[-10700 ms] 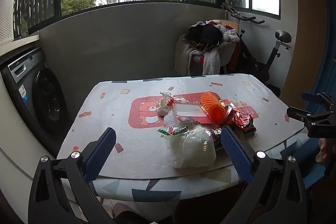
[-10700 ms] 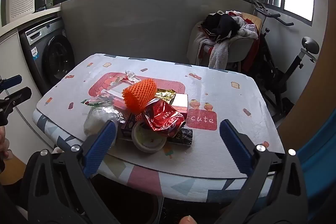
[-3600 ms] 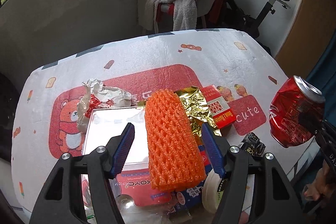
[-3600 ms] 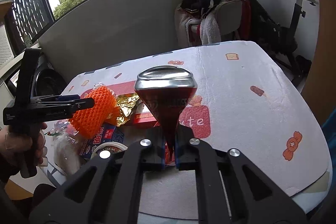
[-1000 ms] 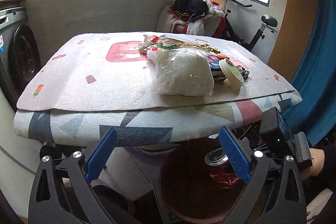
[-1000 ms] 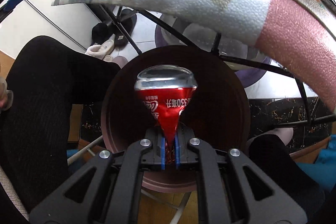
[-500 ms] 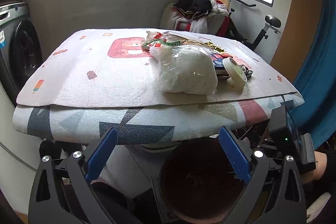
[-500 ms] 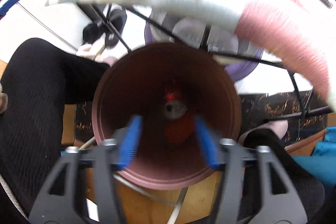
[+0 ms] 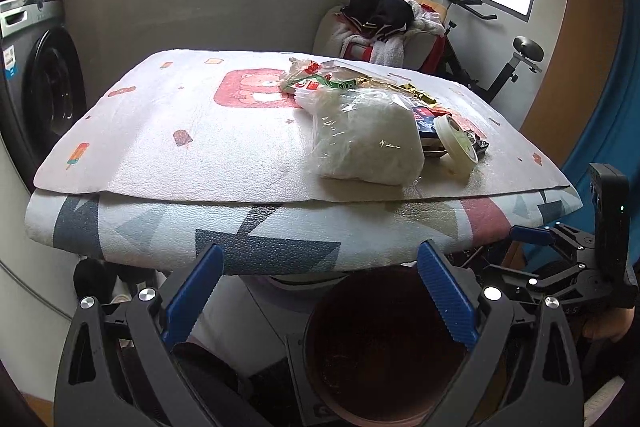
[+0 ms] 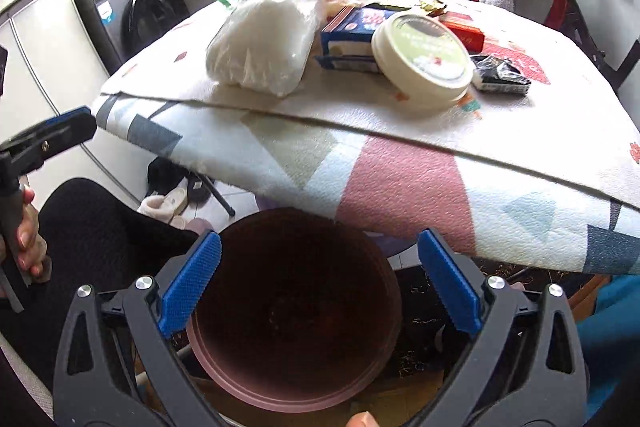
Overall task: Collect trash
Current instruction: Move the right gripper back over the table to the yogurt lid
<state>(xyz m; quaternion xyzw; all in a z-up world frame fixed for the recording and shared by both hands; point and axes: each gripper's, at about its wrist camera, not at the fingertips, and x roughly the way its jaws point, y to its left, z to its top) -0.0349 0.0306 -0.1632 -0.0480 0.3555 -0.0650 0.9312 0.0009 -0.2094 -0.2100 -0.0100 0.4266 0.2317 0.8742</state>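
Right gripper (image 10: 318, 285), jaws opening wide and empty, is framed over the brown bin (image 10: 296, 391). Left gripper (image 9: 320, 291) is likewise spread, nothing held; table trash (image 9: 366, 143) is seen beyond its jaws.

bin (image 10: 296, 311) mouth clear, table edge (image 10: 400, 183) overhanging

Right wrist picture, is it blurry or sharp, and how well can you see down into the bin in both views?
Right wrist view: sharp, fisheye bends the table edge; the bin interior is a dark brown shadow, contents unreadable. Left wrist view: also sharp, windows blown out white, bin equally dark inside; plastic bag shows small glare spots.
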